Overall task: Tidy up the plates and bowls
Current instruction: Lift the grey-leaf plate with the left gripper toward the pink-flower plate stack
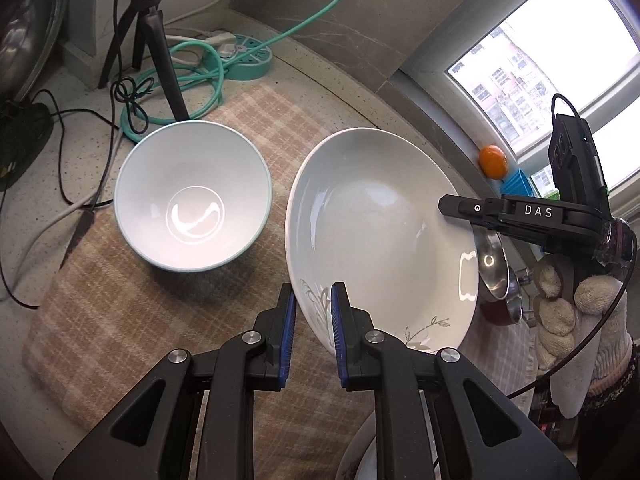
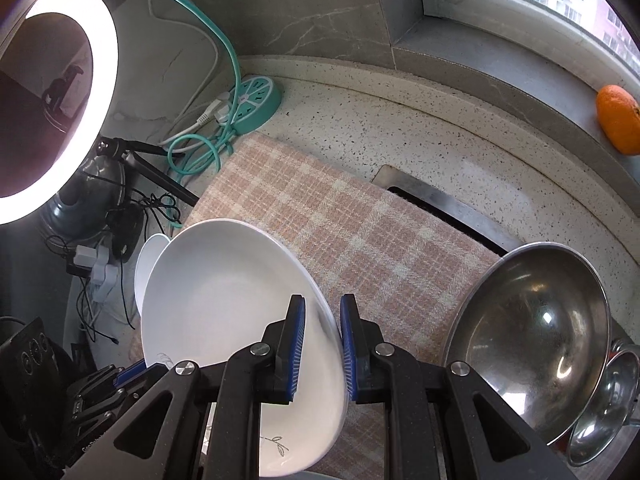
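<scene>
You hold the plate (image 1: 380, 216) tilted above the checked cloth (image 1: 132, 312), your left gripper (image 1: 314, 300) and right gripper (image 2: 322, 312) each pinching its rim; a white bowl (image 1: 192, 200) sits just beside it

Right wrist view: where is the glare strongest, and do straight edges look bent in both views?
Right wrist view: the ring light is blown out white at upper left, the steel bowl carries small highlights. Left wrist view: the window is overexposed. Both views bow the counter edge, fisheye distortion.

Glossy ceramic plate (image 1: 384, 216), woven plaid cloth (image 2: 360, 232), shiny metal bowl (image 2: 536, 340).
</scene>
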`<action>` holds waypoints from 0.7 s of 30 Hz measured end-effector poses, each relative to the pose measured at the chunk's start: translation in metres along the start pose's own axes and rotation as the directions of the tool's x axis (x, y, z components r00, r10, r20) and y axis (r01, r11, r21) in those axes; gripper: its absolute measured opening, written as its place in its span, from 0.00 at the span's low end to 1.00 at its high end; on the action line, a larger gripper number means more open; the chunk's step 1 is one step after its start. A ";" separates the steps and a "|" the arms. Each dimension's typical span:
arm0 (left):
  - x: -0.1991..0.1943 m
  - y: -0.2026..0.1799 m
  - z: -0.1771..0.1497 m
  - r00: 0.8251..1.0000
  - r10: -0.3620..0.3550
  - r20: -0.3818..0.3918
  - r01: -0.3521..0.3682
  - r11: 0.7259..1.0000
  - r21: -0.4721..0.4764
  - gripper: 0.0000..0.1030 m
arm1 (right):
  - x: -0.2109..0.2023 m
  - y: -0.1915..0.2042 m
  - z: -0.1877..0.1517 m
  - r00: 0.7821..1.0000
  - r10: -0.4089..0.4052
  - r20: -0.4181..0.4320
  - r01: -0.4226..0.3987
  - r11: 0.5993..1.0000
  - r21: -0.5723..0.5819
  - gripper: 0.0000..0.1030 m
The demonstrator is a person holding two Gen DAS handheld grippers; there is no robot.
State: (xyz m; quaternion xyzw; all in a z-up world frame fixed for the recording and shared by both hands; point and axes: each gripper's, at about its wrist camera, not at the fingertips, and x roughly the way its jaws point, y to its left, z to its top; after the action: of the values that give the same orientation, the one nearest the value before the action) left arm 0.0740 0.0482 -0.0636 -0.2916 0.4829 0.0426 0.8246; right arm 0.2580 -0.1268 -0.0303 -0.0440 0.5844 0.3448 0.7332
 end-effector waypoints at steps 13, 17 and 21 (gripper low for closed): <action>-0.003 -0.014 -0.007 0.996 -0.055 -0.069 0.064 0.990 0.127 0.14 | -0.023 -0.018 -0.051 0.999 -0.024 0.035 0.019 0.990 0.140 0.16; -0.002 -0.018 -0.012 0.992 -0.073 -0.098 0.089 0.983 0.164 0.14 | -0.032 -0.022 -0.072 0.998 -0.038 0.048 0.029 0.983 0.184 0.16; -0.002 -0.024 -0.019 0.988 -0.086 -0.125 0.110 0.973 0.203 0.14 | -0.039 -0.029 -0.096 0.997 -0.047 0.059 0.032 0.971 0.237 0.16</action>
State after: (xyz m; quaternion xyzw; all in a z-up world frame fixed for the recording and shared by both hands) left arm 0.0673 0.0186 -0.0582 -0.2288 0.5167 -0.0660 0.8224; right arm 0.1923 -0.2115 -0.0355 0.0427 0.5965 0.2594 0.7583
